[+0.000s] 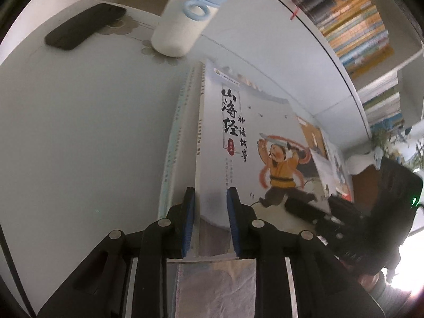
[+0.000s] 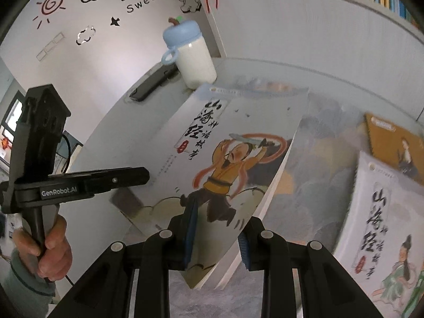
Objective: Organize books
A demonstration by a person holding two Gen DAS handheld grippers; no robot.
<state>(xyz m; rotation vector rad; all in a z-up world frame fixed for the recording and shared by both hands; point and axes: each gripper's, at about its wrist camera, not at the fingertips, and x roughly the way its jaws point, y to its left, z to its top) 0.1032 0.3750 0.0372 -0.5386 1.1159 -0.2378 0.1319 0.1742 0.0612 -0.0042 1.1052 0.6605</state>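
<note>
The illustrated book (image 2: 233,159), with a figure in an orange tunic on its cover, is tilted above the worktop (image 1: 79,132), on top of other thin books (image 1: 176,137). The right tongs (image 2: 216,234) are nearly closed on its lower corner: one blue pad lies on the cover, the other under the page edges. The left tongs (image 1: 210,220) stand narrowly apart at the spine end, pads either side of the book's edge; firm contact cannot be confirmed. A hand (image 2: 51,249) holds the left unit's grip. Two further illustrated books (image 2: 384,225) lie flat to the right. A white bottle with a blue cap (image 1: 182,23) and a black case (image 1: 84,25) stand behind.
</note>
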